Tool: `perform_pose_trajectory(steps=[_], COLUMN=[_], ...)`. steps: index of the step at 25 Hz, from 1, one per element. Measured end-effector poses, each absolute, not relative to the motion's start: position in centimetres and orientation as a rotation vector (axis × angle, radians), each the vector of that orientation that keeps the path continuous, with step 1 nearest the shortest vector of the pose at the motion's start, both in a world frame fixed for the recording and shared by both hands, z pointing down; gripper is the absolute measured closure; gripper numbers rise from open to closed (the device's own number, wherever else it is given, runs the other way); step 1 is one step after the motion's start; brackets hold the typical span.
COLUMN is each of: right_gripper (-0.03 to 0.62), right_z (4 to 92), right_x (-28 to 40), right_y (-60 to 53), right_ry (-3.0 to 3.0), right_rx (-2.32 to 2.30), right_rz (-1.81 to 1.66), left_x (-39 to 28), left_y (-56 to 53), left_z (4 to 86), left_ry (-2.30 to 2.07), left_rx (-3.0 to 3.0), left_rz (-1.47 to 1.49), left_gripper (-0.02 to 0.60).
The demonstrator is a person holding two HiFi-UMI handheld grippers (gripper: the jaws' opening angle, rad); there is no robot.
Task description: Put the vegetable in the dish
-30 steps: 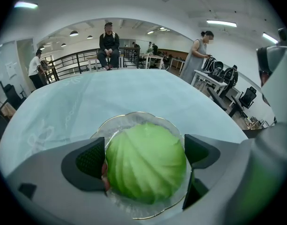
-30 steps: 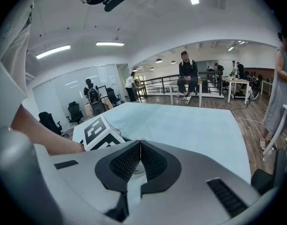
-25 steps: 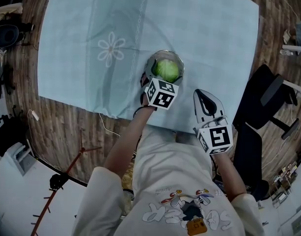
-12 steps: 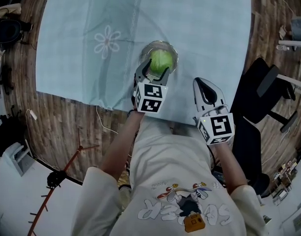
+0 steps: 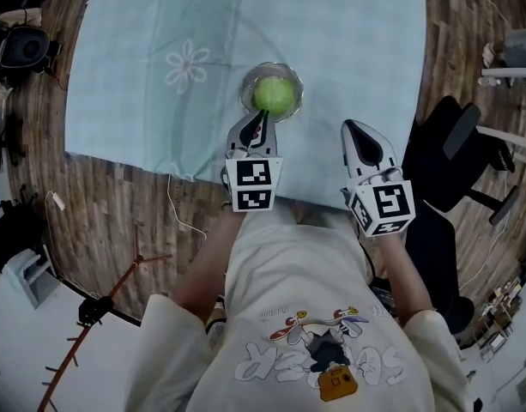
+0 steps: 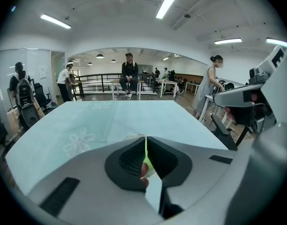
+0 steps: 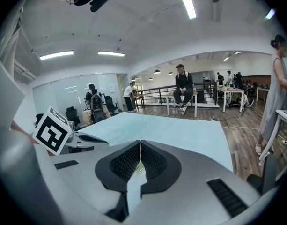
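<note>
- green round vegetable (image 5: 275,94) sits inside the clear glass dish (image 5: 271,65), on the light blue tablecloth (image 5: 348,50) with a flower print
- left gripper (image 5: 257,120): jaws have just been closing and now meet, with nothing between them; the tips are just beside the near rim of the dish and not touching the vegetable
- through the thin slit in the left gripper view, a bit of green and the dish rim show
- right gripper (image 5: 357,131): jaws pressed together, empty, over the cloth's near edge, well apart from the dish
- cloth covers a round wooden table (image 5: 117,196)
- black office chair (image 5: 443,144) at the right of the table
</note>
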State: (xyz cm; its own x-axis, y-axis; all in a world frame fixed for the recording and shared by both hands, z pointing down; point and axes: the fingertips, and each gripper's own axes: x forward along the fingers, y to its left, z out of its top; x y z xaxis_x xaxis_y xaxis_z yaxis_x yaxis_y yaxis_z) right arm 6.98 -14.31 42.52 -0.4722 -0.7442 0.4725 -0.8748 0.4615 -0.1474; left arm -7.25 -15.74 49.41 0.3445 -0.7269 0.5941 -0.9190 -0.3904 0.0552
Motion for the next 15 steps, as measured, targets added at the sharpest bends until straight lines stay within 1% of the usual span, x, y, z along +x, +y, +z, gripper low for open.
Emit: perform_pose_trajectory(steps=[2,6,11,15], right_gripper=[0.576,0.576,0.576,0.576], right_z=[42.2,41.4,40.3,39.3], right_x=[7.2,7.2,7.9,8.6], right_y=[-14.2,-13.8,-12.5,-11.1], right_ry=[-2.383,-2.407,-2.448,-2.456], right_rx=[1.378,1.365,1.361,1.358], right_rz=[0.541,0.533,0.585,0.563], left_x=[-7.2,-6.7,-4.8,-3.7], left_y=[-15.1,-13.6,-11.9,-10.4], left_z=[48.8,46.9,42.4,39.5], left_ry=[-1.438,-1.419,-1.419,-1.430], left_rx=[2.223,2.233,2.309,2.349], left_rz=[0.674,0.635,0.572,0.509], left_gripper=[0.575,0.575,0.575,0.575])
